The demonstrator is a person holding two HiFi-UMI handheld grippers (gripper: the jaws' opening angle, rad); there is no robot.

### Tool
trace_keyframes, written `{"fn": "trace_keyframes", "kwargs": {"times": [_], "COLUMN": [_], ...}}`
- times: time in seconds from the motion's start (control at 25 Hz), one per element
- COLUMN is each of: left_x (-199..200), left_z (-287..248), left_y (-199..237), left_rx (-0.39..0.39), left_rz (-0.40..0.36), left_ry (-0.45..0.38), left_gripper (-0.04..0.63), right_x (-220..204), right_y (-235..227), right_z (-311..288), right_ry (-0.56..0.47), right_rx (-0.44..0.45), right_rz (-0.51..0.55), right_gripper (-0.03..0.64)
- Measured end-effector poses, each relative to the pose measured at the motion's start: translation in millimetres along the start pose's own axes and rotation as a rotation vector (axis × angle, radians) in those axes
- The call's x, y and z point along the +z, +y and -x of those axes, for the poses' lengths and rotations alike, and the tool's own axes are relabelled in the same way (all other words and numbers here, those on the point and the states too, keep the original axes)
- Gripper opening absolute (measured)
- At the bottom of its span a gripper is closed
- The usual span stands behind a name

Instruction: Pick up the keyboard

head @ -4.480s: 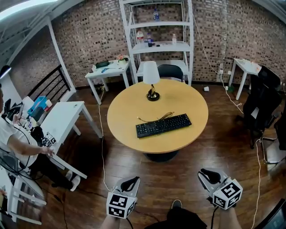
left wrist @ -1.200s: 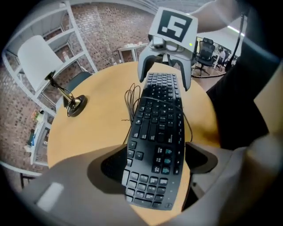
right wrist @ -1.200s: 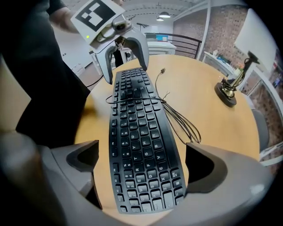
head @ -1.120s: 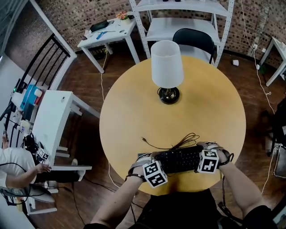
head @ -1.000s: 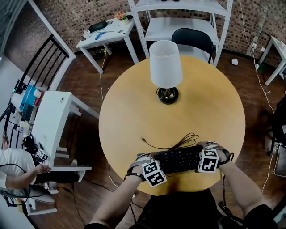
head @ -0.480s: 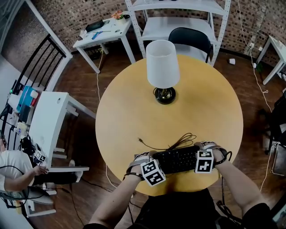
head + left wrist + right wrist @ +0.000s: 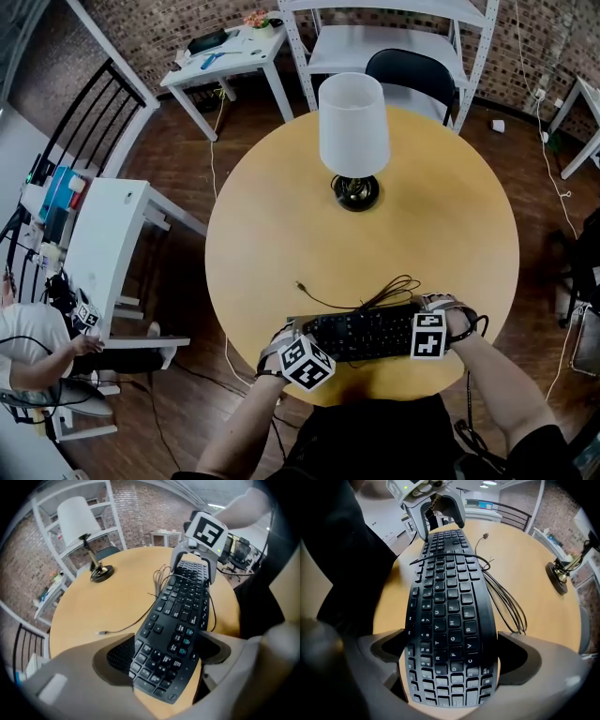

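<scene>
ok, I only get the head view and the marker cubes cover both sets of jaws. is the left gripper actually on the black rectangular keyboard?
Observer: Yes. The left gripper view shows the left gripper with a jaw against each long edge of the black rectangular keyboard, at its end.
Operator: Right one?
Observer: Same. The right gripper clamps the opposite end, with the keys between its jaws.
Operator: Cable caught?
Observer: No. One strand of the thin black cable crosses the keys farther out. The rest lies on the round wooden table, clear of the jaws.
</scene>
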State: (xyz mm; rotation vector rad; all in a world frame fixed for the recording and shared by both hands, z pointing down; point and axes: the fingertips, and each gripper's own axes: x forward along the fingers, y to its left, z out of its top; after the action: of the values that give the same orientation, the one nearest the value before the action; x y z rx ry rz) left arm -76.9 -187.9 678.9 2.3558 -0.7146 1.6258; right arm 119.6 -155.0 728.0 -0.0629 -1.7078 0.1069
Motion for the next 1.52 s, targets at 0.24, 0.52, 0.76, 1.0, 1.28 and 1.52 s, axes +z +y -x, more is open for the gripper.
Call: {"fn": "trace_keyframes", "kwargs": {"times": [0.24,0.52,0.76,1.0,1.28,1.52], "left_x": [-53.4,-94.9,-99.6,-92.9,-91.2,-95.9], "left_z": [17.4,10.9,-5.6,-5.8,-6.2,-1.8], "left_y": [29.6,32.1,22.2,12.4,16.6,16.4], "left_rx": [0.012,-0.051,-0.180,-0.236,-0.349,-0.378], "left_rz": [0.389,0.563,0.641,0.728,0.951,1.001], "left_ry": [-0.045,-0.005,-0.023,-0.017,-0.173,-0.223], "left_gripper": [0.597,0.595,0.594,0.586,0.574,0.511], "right_x": [-0.2,0.6,2.6,2.6,1.8,1.6], "right_y": [1.6,0.5,-1.0,1.6,-0.2,2.3], "right_z": [-0.7,-3.1,-1.1,0.7,1.1,1.9], "right_ry": [-0.001,0.014,-0.019,-0.065,-0.156,-0.200], "right_rx": [0.037,0.066,0.065,0.060,0.025,0.055], "right_rz": [0.001,0.001,0.000,0.001,0.013,0.020], "right_gripper": [0.594,0.594,0.594,0.592,0.592,0.592]}}
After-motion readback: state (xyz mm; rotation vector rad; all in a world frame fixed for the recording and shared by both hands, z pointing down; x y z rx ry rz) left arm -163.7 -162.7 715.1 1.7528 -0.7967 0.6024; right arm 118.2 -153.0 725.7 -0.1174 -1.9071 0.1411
